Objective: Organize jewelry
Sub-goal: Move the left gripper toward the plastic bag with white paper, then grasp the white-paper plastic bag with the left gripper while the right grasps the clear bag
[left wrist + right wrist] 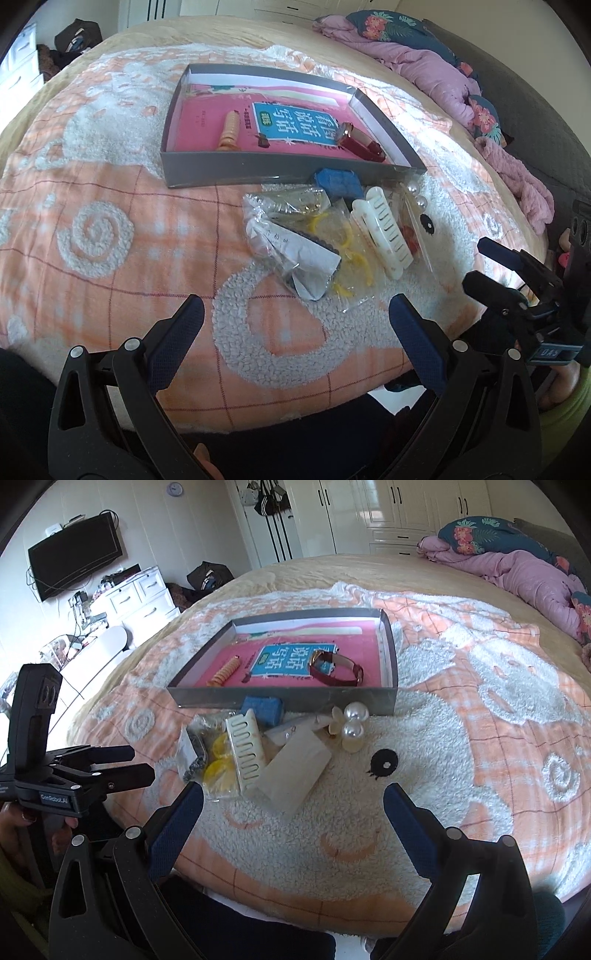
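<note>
A grey tray (295,173) (280,698) sits on the blanket with a pink book laid in it. On the book rest a red-strapped watch (360,142) (336,670) and a beige spiral hair tie (231,129) (225,672). In front of the tray lies a pile: a blue box (338,182) (260,705), a white claw clip (384,229) (245,749), plastic bags with yellow rings (347,236) (218,764) and a pearl clip (417,195) (354,720). My left gripper (295,306) (142,763) hangs open and empty just short of the pile. My right gripper (293,794) (478,263) is open and empty beside it.
The peach-and-white fleece blanket (110,229) covers the bed, whose near edge lies just under the grippers. A crumpled pink quilt (424,62) (517,568) is heaped at the far right. A wall TV (74,565) and a white dresser (136,594) stand beyond the left side.
</note>
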`<state>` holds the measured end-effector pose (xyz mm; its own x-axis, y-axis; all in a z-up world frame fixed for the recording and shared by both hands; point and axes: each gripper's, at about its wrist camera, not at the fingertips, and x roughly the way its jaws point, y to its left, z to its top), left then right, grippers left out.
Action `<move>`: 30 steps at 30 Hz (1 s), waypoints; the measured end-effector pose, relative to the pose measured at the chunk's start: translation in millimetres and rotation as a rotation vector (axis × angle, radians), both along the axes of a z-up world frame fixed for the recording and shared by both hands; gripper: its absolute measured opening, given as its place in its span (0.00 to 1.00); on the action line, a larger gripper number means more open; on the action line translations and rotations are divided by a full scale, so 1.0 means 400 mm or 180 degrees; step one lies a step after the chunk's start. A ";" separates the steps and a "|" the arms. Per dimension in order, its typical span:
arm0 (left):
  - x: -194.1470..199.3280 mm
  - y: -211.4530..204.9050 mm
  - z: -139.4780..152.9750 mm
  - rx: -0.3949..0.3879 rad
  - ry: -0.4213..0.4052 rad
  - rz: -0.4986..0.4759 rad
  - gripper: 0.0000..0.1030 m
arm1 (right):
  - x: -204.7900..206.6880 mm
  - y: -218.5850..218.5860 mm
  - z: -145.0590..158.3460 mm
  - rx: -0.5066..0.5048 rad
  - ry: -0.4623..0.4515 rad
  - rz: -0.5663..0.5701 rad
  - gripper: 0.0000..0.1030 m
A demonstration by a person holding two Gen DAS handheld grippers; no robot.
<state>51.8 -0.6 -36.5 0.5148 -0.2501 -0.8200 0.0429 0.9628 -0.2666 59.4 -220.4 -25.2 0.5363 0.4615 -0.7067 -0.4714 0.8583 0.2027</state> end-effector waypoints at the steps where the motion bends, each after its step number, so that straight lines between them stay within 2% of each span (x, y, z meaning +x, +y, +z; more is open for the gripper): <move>1: 0.001 -0.001 -0.005 -0.0010 0.0020 0.0001 0.91 | -0.001 0.006 -0.006 -0.0042 -0.0010 0.0008 0.95; 10: 0.019 -0.007 -0.043 -0.0172 0.0140 -0.0011 0.91 | 0.010 0.045 -0.073 -0.0361 -0.0025 0.0118 0.93; 12: 0.026 -0.006 -0.048 -0.0239 0.0147 0.0023 0.91 | 0.015 0.059 -0.090 -0.0448 -0.0038 0.0153 0.81; 16: 0.043 0.002 -0.053 -0.0393 0.0161 0.0092 0.91 | 0.030 0.066 -0.116 -0.0494 -0.0008 0.0181 0.69; 20: 0.064 0.014 -0.063 -0.0568 0.0221 0.0189 0.91 | 0.040 0.055 -0.121 -0.0484 -0.0038 0.0150 0.53; 25: 0.091 0.023 -0.075 -0.0751 0.0254 0.0278 0.91 | 0.046 0.036 -0.115 -0.0404 -0.0064 0.0086 0.46; 27: 0.099 0.023 -0.076 -0.0769 0.0258 0.0303 0.89 | 0.048 0.031 -0.114 -0.0390 -0.0081 0.0065 0.45; 29: 0.107 0.020 -0.076 -0.0757 0.0242 0.0317 0.74 | 0.053 0.028 -0.114 -0.0381 -0.0082 0.0040 0.44; 30: 0.112 0.017 -0.077 -0.0749 0.0247 0.0316 0.71 | 0.055 0.026 -0.114 -0.0370 -0.0083 0.0027 0.43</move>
